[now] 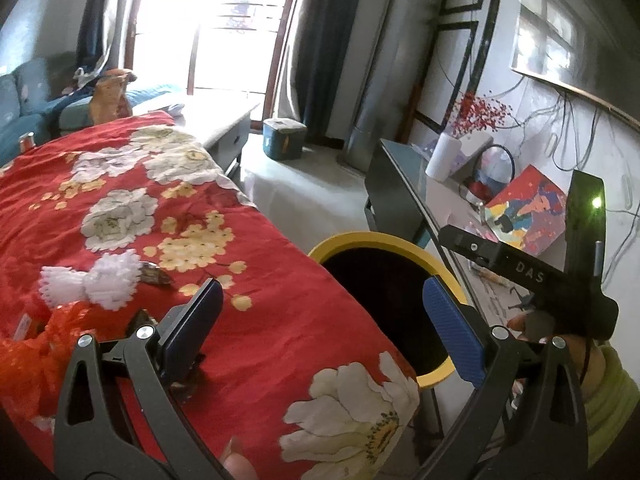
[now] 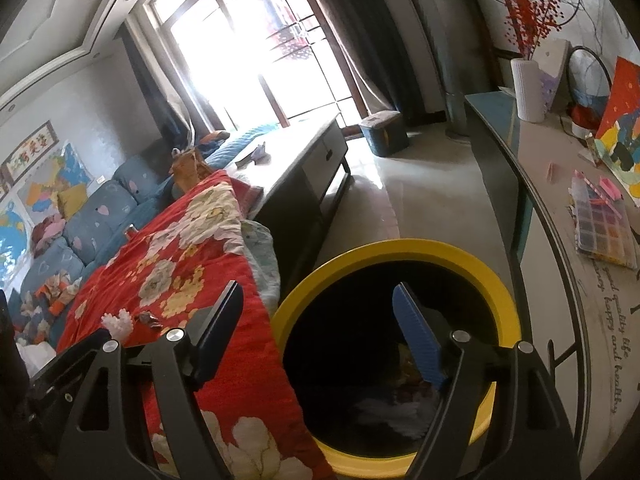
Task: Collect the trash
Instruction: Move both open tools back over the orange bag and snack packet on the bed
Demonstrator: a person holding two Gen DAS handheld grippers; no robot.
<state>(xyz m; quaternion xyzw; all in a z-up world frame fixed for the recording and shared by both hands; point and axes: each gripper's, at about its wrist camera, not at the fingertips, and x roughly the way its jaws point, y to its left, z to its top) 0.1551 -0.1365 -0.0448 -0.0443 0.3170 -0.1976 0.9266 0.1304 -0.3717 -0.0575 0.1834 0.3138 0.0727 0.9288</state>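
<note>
My left gripper (image 1: 324,308) stands open over a table draped in a red floral cloth (image 1: 256,280), with nothing between its fingers. Left of it on the cloth lie a white frilly paper (image 1: 100,284), a brown wrapper (image 1: 156,276) and crumpled orange-red plastic (image 1: 36,348). A yellow-rimmed bin (image 1: 372,239) stands at the cloth's right edge. Beyond it, a hand in a yellow-green sleeve holds the right gripper's black body (image 1: 520,268). In the right wrist view my right gripper (image 2: 316,296) hangs open and empty over the bin (image 2: 400,246). Trash (image 2: 396,408) lies at the bin's bottom.
A dark sideboard (image 2: 532,184) on the right carries a white vase (image 2: 528,88), a colourful painting (image 2: 620,120) and a bead box (image 2: 604,232). A low grey table (image 2: 296,164) and a blue sofa (image 2: 100,216) lie beyond the cloth. A teal box (image 2: 384,132) sits on the floor.
</note>
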